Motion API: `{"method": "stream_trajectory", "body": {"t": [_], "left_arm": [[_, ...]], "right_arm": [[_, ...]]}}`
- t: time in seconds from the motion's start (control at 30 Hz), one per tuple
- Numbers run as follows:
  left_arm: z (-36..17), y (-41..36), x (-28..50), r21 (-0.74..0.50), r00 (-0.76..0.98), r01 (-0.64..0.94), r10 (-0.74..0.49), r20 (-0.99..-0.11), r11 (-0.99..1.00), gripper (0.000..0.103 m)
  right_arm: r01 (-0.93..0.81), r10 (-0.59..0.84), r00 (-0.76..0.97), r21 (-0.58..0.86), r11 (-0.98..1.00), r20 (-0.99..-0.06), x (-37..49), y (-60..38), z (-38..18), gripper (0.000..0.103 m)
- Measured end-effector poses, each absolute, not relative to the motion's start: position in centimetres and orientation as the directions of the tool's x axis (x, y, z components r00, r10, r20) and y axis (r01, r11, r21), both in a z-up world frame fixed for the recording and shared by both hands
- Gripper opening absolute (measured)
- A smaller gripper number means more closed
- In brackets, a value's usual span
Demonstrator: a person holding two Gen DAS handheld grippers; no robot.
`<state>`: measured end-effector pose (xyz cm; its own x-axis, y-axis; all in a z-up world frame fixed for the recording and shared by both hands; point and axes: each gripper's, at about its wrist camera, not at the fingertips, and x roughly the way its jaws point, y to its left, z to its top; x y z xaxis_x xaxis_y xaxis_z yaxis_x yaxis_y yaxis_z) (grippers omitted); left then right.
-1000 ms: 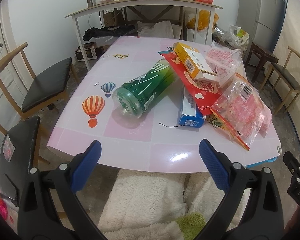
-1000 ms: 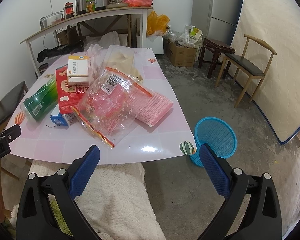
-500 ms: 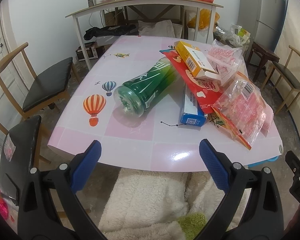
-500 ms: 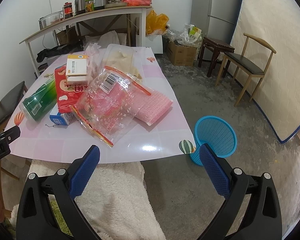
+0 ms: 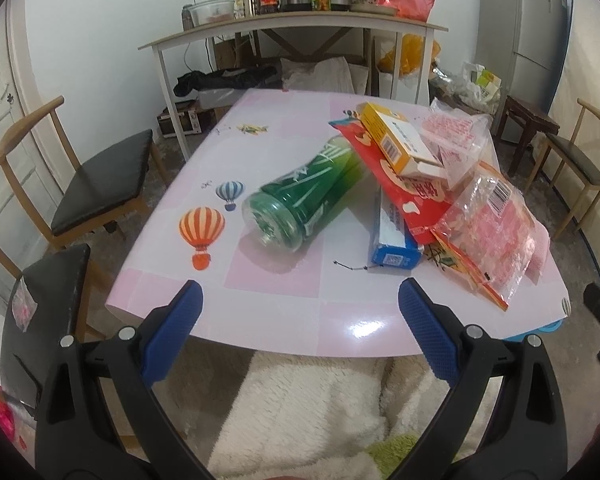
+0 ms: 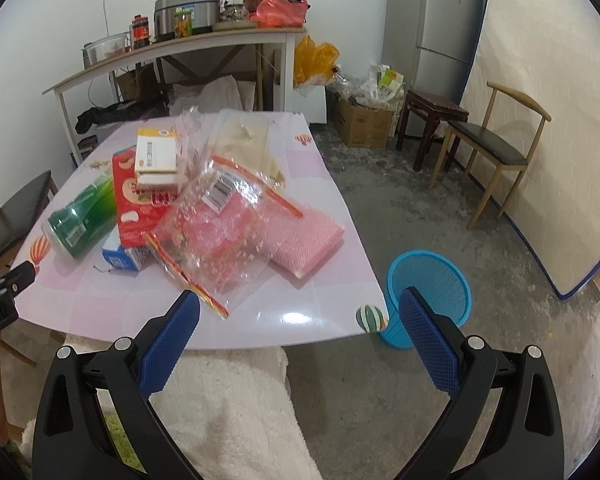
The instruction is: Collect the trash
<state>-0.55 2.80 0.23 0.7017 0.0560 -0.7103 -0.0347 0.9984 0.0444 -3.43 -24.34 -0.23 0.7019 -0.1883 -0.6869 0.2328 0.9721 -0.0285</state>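
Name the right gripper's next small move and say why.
Probably ease the right gripper forward to the clear bag at the table's near edge. Both grippers are open and empty, this bag lies on top nearest it, and the blue bin stands just right of the table.

left gripper: jaws wide apart, empty, just short of the near edge of the table | green bottle: on its side mid-table, base toward camera | trash pile by right edge: red packet, yellow box on top, blue box, clear pink bag
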Motion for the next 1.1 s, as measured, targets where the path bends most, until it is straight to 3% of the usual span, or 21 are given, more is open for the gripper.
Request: {"method": "stream_trajectory", "body": {"t": [0.27,0.63,0.9,1.1], "left_arm": [[-0.3,4.2,-0.1,0.026,0.690,-0.033,0.041,-0.723,0.999,0.094],[-1.1,5.0,0.2,-0.012,0.717,0.058,-0.051,-0.695,0.998,0.094],[-1.4,4.8,-0.3,-0.219,0.721,0.247,-0.330,-0.610,0.944,0.094],[-1.9,2.4,-1.0,-0.231,0.672,0.375,-0.435,-0.599,0.898,0.094]], "right_arm": [[0.167,-0.088,0.740,0.056,0.984,-0.667,-2.8,-24.3,1.1,0.097],[0.166,-0.174,0.760,-0.071,0.983,-0.626,-1.8,-24.5,2.2,0.097],[0.135,-0.032,0.779,0.118,0.984,-0.627,-1.4,-26.5,1.5,0.097],[0.076,0.295,0.691,0.472,0.878,-0.660,0.2,-28.1,-2.7,0.097]]}}
